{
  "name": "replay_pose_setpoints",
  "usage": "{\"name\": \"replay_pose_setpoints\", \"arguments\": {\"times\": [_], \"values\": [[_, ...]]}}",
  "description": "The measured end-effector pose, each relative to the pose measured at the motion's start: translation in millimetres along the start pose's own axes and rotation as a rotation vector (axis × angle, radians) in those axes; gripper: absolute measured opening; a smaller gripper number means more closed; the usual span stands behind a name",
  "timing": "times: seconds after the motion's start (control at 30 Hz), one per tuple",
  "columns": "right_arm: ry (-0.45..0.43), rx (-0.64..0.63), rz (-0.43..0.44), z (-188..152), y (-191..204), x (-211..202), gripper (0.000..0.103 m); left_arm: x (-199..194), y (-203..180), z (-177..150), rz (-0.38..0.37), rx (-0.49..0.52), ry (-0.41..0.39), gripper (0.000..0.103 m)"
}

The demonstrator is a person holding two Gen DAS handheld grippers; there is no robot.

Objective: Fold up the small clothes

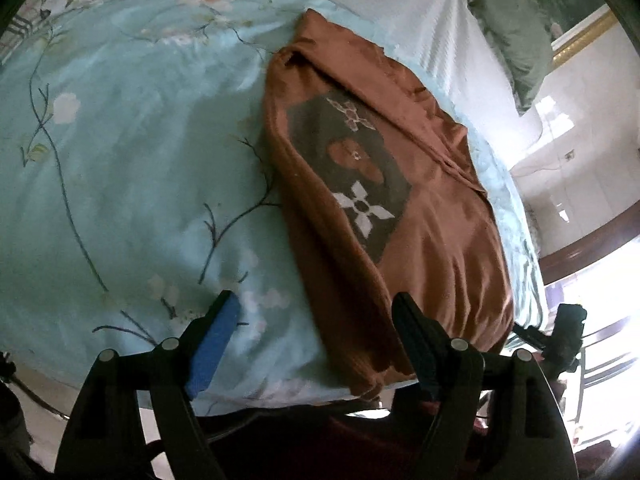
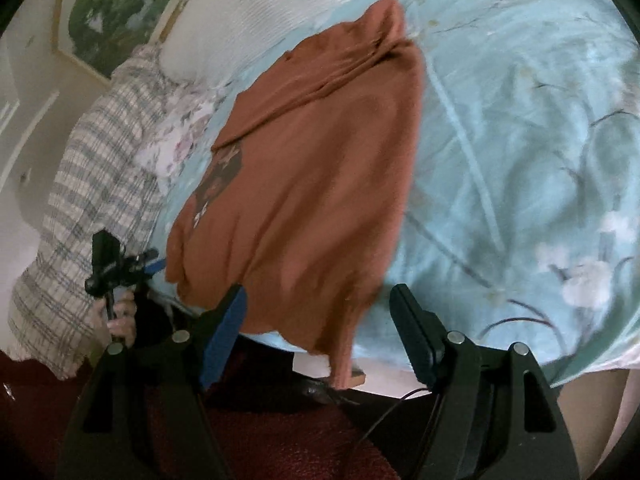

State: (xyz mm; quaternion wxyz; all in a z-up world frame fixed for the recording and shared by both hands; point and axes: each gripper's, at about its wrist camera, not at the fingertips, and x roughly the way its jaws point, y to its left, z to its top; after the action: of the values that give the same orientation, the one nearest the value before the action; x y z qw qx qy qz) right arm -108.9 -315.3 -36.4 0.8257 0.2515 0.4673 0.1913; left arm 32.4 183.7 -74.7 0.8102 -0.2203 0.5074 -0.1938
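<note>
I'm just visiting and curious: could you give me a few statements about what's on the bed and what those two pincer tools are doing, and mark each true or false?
1. The brown shirt lies on a light blue floral bedspread. True.
2. The left gripper is clamped on the shirt. False: its jaws are open and hold nothing.
3. The shirt has a dark printed panel with a white flower shape. True.
4. The right gripper is shut. False: its jaws stand wide apart, just short of the shirt's hem.
5. Part of the shirt hangs over the bed's edge. True.
</note>
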Motion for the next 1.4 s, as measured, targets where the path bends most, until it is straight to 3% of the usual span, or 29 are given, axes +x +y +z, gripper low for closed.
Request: {"name": "replay_pose_setpoints", "arguments": {"times": [0.1,0.27,0.3,0.33,0.37,0.4,0.43,0.47,0.63,0.7,0.73,0.77,0.8,0.83,0.87,0.93,1.0,1.03,1.07,1.2,1.3,1.4], "values": [[-0.007,-0.019,0.008,-2.7,2.7,3.6,0.076,2.5,-7.8,8.0,-0.073,-0.003,0.019,0.079],[-0.028,0.001,0.027,-6.0,0.2,3.6,0.074,26.3,-37.1,17.6,0.017,0.086,0.075,0.081],[-0.033,-0.001,0.023,-6.8,1.1,4.1,0.072,32.5,-39.7,17.4,0.043,0.094,0.09,0.079],[-0.037,-0.007,0.012,-7.4,2.2,4.5,0.069,38.3,-41.5,16.0,0.079,0.104,0.098,0.066],[-0.039,-0.018,-0.01,-7.3,3.1,5.1,0.058,43.4,-40.9,13.1,0.127,0.128,0.106,0.052],[-0.037,-0.023,-0.03,-7.1,2.3,5.7,0.042,44.1,-39.4,10.4,0.162,0.144,0.104,0.031],[-0.03,-0.021,-0.049,-6.4,-0.5,6.5,0.03,41.5,-36.8,7.8,0.184,0.157,0.094,0.019],[-0.024,-0.014,-0.057,-5.9,-3.2,6.7,0.007,35.7,-31.2,5.4,0.17,0.153,0.09,0.012],[-0.06,0.019,0.044,-5.1,-15.0,-5.2,0.007,4.5,0.7,-2.6,0.156,0.132,0.066,0.011],[-0.054,0.031,0.064,-5.9,-17.0,-3.3,0.011,2.2,9.0,-2.1,0.115,0.104,0.077,0.017],[-0.037,0.043,0.059,-6.5,-18.3,-0.3,0.012,3.5,9.7,-1.5,0.093,0.1,0.084,0.028],[0.001,0.061,0.067,-8.5,-19.9,5.6,0.02,5.9,8.0,-2.2,0.065,0.108,0.092,0.042],[0.019,0.068,0.086,-10.7,-20.3,8.4,0.031,8.1,5.3,-2.2,0.043,0.117,0.096,0.05],[0.029,0.066,0.108,-13.4,-19.6,10.0,0.035,9.6,3.0,-3.1,0.019,0.127,0.1,0.063],[0.034,0.052,0.114,-16.9,-17.0,11.4,0.041,12.7,-1.3,-4.3,-0.001,0.144,0.103,0.066],[0.034,0.029,0.098,-21.3,-12.3,17.2,0.041,19.7,-9.2,-6.1,0.013,0.18,0.102,0.063],[0.038,0.03,0.102,-20.9,-9.2,23.8,0.035,23.3,-15.0,-7.4,0.049,0.233,0.093,0.041],[0.037,0.02,0.098,-20.1,-5.7,26.2,0.027,24.1,-15.5,-7.8,0.058,0.248,0.096,0.011],[0.044,0.01,0.1,-19.2,-2.5,28.9,0.008,24.7,-13.7,-7.9,0.061,0.253,0.104,0.007],[-0.006,-0.005,0.193,-12.5,5.4,15.9,0.008,9.5,-8.3,-11.7,0.046,0.258,0.049,0.005],[-0.085,0.007,0.295,-0.6,6.1,-5.9,0.008,-8.9,-4.6,-9.4,-0.022,0.219,-0.025,0.005],[-0.154,0.021,0.345,13.2,5.2,-23.2,0.007,-19.3,-8.0,-3.1,-0.09,0.171,-0.1,0.005]]}}
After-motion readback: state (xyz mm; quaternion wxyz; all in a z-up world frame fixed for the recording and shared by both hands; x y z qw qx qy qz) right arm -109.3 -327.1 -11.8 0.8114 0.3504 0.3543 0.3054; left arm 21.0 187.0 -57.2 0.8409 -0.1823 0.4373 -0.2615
